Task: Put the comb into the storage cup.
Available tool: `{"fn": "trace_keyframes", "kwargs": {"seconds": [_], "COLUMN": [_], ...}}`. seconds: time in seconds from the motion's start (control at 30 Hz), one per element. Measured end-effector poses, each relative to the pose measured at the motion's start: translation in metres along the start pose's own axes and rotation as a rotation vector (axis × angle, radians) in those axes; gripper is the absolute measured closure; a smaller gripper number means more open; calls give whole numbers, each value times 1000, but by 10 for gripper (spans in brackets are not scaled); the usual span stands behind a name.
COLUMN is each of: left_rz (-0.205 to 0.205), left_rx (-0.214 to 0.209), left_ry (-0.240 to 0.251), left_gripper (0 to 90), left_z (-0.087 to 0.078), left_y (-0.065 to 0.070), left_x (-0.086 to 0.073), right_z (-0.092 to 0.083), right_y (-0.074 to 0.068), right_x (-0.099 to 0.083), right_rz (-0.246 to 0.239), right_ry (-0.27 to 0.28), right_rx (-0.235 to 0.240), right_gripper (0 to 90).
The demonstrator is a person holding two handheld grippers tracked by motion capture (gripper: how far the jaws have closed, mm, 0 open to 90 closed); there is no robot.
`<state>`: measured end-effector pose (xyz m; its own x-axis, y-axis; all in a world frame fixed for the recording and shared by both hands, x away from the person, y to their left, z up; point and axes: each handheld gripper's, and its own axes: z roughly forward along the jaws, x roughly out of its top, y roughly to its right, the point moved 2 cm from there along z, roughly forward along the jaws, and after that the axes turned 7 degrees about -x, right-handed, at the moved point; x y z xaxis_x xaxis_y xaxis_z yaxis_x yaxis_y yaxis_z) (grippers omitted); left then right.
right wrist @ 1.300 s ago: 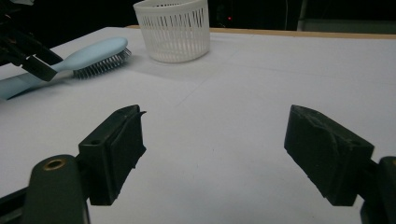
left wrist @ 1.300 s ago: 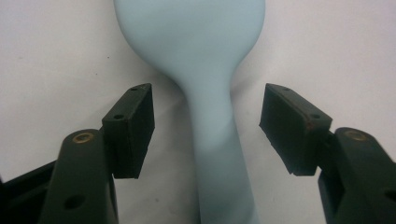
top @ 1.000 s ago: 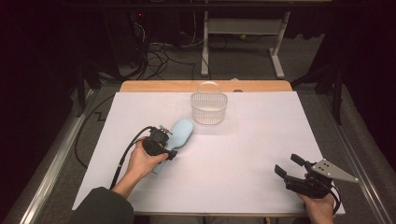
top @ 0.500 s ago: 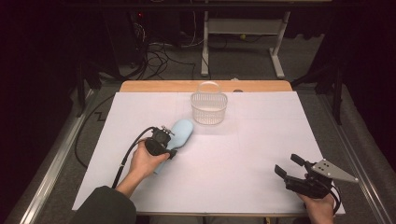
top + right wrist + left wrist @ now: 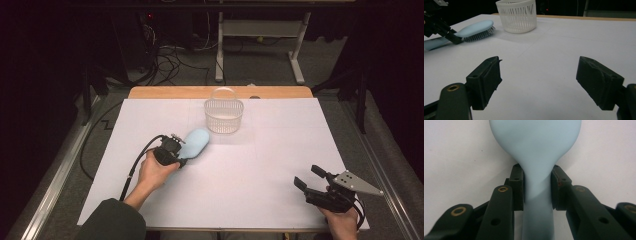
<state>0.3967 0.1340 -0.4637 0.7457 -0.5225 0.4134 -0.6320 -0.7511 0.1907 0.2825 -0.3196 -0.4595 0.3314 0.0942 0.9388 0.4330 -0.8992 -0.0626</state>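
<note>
Left gripper [image 5: 181,156] sits on the neck of the brush [image 5: 195,142]. Its fingers have just been closing — in the left gripper view both pads [image 5: 517,186] now press the pale blue handle where it narrows below the head, one on each side, no gap to be seen. Compared with a second ago the hand itself has not shifted; only the fingers have come in. Judgement: the grasp is made or very nearly so, and the lift is the step that follows.

Brush position: flat on the white surface [image 5: 260,175], left of centre, head pointing toward 1 o'clock, bristles facing down and sideways as the right gripper view shows them. Nothing lifted yet — the handle lies on the sheet.

Basket [image 5: 224,116] stands at 12 o'clock near the far edge, upright, apparently empty, just beyond the brush head and apart from it. Likely destination for the brush, though that is a guess from the layout.

Right gripper [image 5: 312,181] waits at 4 o'clock near the front edge, fingers wide apart with nothing between them, unchanged from the earlier frames.

Risk: grip is on the thin neck, so the heavier head may tip down on lifting.
</note>
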Motion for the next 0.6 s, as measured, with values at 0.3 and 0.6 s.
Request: {"fn": "trace_keyframes", "kwargs": {"seconds": [0.3,0.6], "left_rz": [19,30], "left_rx": [-16,-24], "left_ry": [19,49], "left_gripper": [691,691], "left_z": [-3,-8], "left_y": [-1,0], "left_x": [-1,-2], "right_z": [0,0], "right_y": [0,-1], "right_x": [0,0], "right_rz": [-4,-7], "right_ry": [3,0], "right_rx": [-1,-3], "right_gripper": [206,206]}}
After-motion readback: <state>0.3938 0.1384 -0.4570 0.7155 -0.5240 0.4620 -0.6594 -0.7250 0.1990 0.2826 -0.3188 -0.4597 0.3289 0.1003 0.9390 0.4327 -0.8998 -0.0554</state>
